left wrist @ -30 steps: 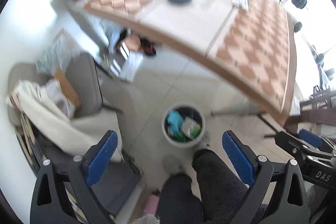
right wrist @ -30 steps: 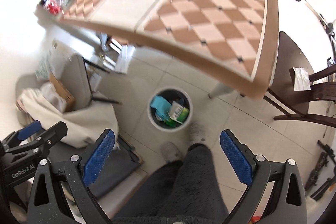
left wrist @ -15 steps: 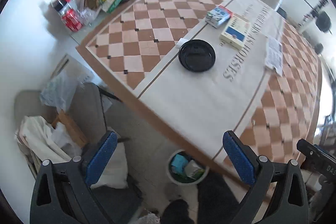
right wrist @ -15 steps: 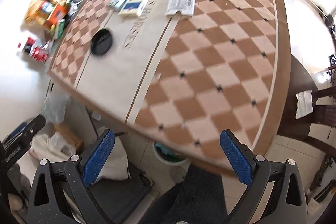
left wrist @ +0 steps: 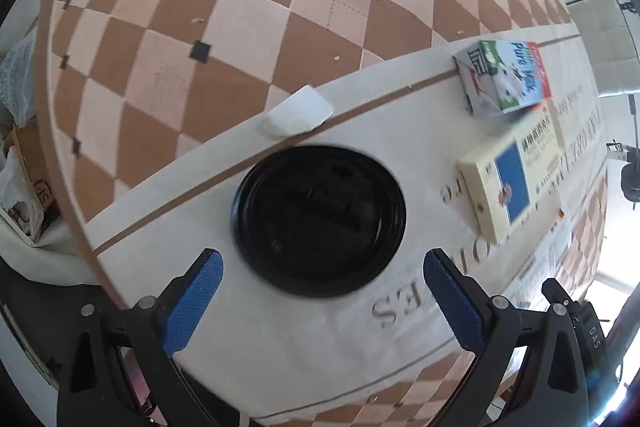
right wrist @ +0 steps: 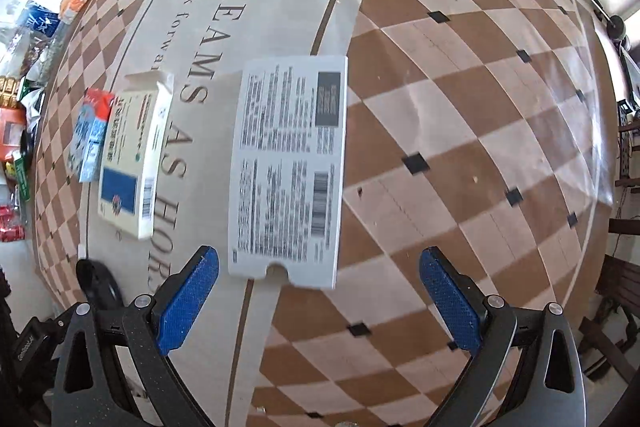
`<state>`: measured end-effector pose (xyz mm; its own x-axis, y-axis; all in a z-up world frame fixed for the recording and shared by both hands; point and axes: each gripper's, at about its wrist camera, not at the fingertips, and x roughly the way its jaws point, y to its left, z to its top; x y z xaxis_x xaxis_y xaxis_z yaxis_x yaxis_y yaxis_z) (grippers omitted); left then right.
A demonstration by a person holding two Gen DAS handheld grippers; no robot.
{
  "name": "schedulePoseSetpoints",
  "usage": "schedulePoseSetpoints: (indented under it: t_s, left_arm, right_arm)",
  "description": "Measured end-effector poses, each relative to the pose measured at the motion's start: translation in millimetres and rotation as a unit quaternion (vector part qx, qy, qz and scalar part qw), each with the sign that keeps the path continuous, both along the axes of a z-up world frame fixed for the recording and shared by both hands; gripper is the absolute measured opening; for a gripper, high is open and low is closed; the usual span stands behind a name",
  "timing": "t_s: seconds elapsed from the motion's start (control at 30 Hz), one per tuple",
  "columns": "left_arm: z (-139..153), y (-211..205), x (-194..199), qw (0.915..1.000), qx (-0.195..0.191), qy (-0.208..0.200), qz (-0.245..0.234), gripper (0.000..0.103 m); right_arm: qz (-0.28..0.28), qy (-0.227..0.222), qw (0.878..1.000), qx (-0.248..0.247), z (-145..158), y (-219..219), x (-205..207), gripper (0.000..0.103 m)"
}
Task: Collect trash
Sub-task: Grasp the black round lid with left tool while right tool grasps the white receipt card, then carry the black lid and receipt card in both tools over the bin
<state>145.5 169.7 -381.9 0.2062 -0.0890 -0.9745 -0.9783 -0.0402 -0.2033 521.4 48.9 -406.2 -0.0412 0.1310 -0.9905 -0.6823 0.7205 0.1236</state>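
here, both tools are held above the checkered table (left wrist: 248, 39), each lined up on its own piece of trash; the left gripper (left wrist: 320, 297) is spread wide and holds nothing, with the black lid (left wrist: 320, 219) lying flat just ahead of the gap, at 12 o'clock from it; a small white scrap (left wrist: 298, 115) lies just beyond the lid at about 11 o'clock, and the milk carton (left wrist: 504, 79) and cream box (left wrist: 510, 179) sit toward 2 o'clock, well clear of the fingers; the right gripper (right wrist: 318, 295) is likewise fully open and empty, the printed flat card (right wrist: 290, 167) lying at 12 o'clock with its near edge between the blue pads (right wrist: 188, 301).

judged step: the approach for two pickups; the lid looks nearly as wide as the opening, so the rim is probably better pinched at one side than spanned whole; contact is not yet made, height above the table cannot be told; the card lies flat on the cloth, so a low, angled entry at its near edge would likely be needed; a slip or a push across the cloth is the risk; closing should be left until a pad is seated under an edge.
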Motion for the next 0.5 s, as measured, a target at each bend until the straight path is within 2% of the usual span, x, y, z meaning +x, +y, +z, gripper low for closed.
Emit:
schedulePoseSetpoints:
  t_s: [0.2, 0.27, 0.3, 0.33, 0.4, 0.47, 0.5]
  left_arm:
    - [-11.4, 2.6, 6.8, 0.9996, -0.006, 0.028, -0.006, 0.101]
    - [-11.7, 0.8, 6.1, 0.9991, -0.002, 0.041, -0.01, 0.09]
    - [-12.0, 0.2, 5.7, 0.999, -0.001, 0.042, -0.011, 0.08]
    - [-10.9, -1.9, 4.2, 0.9989, 0.002, 0.045, -0.012, 0.077]
    - [-8.0, -5.3, 1.1, 0.9986, 0.011, 0.049, -0.014, 0.07]
    - [-4.4, -5.6, -1.2, 0.9982, 0.017, 0.054, -0.019, 0.058]
    - [-1.9, -7.1, -3.9, 0.998, 0.022, 0.055, -0.022, 0.047]
  right_arm:
    - [0.017, 0.004, 1.0, -0.018, -27.8, 39.9, 10.1, 0.102]
    - [0.02, -0.012, 1.0, -0.021, -30.4, 46.0, 10.5, 0.101]
    - [0.023, -0.018, 0.999, -0.021, -30.6, 49.0, 10.1, 0.101]
    - [0.026, -0.023, 0.999, -0.023, -31.2, 51.9, 9.7, 0.1]
    - [0.03, -0.038, 0.998, -0.027, -28.9, 55.1, 9.3, 0.094]
    - [0.038, -0.057, 0.997, -0.024, -23.5, 57.7, 6.9, 0.076]
    - [0.04, -0.05, 0.998, -0.018, -23.4, 57.6, 9.1, 0.076]
